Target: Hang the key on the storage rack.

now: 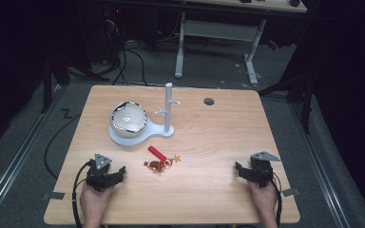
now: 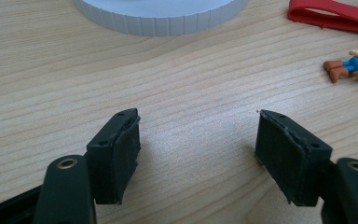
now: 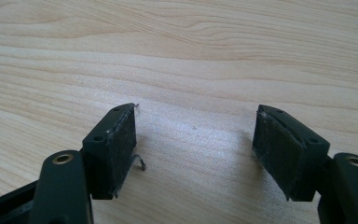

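Your left gripper (image 1: pixel 116 173) rests near the tabletop's front-left corner, jaws spread wide on nothing but bare wood, and your right gripper (image 1: pixel 241 170) sits likewise near the front-right corner, also wide and empty. The keychain (image 1: pixel 160 159), red strap and small figure, lies mid-table toward the front edge, just in front of the white peg stand (image 1: pixel 168 110), likely where it should hang

1. Table (image 1: pixel 209 142): light wood grain, smooth, matt.
2. Stand base (image 2: pixel 161 18): white plastic, ribbed rim, matt.
3. Bowl (image 1: pixel 129 118): glossy, probably metal or glazed.
4. Keychain strap (image 2: pixel 335 14): red, smooth, rubbery-looking.
5. Figure (image 2: pixel 354 65): painted plastic.
6. Left gripper (image 2: pixel 198 154) pads: black, rough, frayed; right gripper (image 3: pixel 196 151) pads alike.
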### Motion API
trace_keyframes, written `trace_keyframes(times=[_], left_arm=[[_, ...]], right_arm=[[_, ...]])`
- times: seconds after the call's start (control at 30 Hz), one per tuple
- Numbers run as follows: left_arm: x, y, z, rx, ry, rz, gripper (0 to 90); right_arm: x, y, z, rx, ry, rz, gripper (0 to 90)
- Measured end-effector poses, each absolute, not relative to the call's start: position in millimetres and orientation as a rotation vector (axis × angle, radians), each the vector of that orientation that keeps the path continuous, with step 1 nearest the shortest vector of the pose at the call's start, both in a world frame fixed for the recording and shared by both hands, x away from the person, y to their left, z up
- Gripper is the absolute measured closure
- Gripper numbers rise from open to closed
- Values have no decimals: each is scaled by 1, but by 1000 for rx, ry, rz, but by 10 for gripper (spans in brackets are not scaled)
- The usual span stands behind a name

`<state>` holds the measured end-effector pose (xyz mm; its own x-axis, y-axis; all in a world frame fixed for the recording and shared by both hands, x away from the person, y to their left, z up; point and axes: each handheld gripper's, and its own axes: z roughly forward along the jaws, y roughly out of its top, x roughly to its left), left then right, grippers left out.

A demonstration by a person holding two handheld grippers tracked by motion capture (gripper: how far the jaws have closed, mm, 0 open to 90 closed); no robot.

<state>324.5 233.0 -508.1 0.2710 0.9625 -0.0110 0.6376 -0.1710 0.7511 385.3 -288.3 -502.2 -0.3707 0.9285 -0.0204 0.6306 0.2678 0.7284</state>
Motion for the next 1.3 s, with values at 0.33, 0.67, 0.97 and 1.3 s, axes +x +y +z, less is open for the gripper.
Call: trace_keyframes(times=[0.33,0.67,0.97,1.3], left_arm=[[325,233,-508,1897,1441,639,308],[325,232,-508,1895,1438,623,279],[326,229,-508,1931,1415,608,195],[327,228,-508,1935,1395,601,150]], right_arm=[[385,-288,-502,1408,2095,889,307],[385,-288,-502,1410,2095,889,307],[385,-288,-502,1411,2093,888,306],[385,-288,-502,1412,2092,889,306]])
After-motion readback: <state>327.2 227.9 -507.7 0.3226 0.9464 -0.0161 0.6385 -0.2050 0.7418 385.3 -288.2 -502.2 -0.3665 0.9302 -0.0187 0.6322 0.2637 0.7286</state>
